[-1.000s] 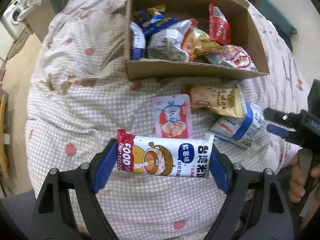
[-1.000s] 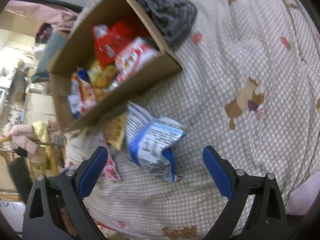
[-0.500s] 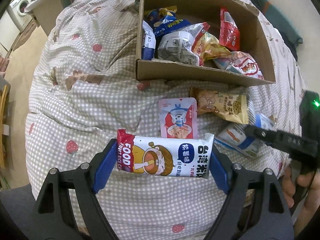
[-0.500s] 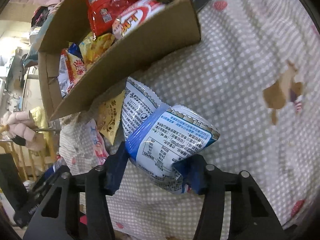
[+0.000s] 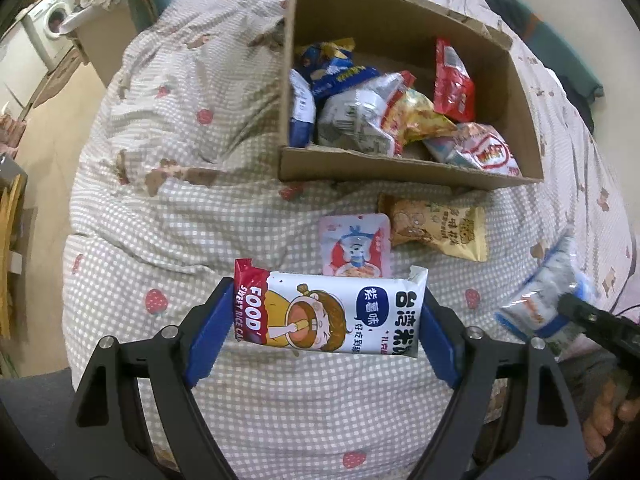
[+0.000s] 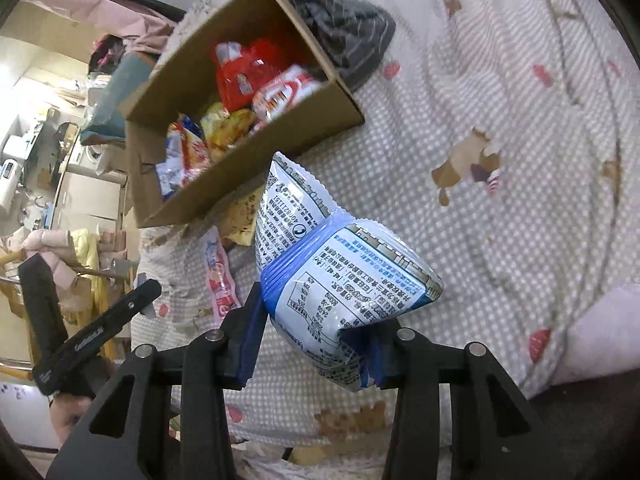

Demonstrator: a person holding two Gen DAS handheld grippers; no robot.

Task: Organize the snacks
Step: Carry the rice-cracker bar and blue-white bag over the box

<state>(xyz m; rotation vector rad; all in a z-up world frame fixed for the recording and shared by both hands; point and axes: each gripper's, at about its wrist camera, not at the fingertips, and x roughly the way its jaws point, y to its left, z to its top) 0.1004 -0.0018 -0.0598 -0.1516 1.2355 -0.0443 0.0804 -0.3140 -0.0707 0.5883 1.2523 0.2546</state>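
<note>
Closing right claw point(image 6: 312, 344) pinching blue-and-white snack bag point(image 6: 340, 264)

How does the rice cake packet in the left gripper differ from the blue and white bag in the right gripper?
The rice cake packet is long and flat, held by its two short ends across the left gripper; the blue and white bag is puffy and creased, pinched in the right gripper, whose jaws are closing. The packet shows a cartoon face; the bag shows printed text. Both are sealed snacks, outside the cardboard box.

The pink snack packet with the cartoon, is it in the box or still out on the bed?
Out: the pink packet lies flat on the checked bedspread, outside the cardboard box.
</note>
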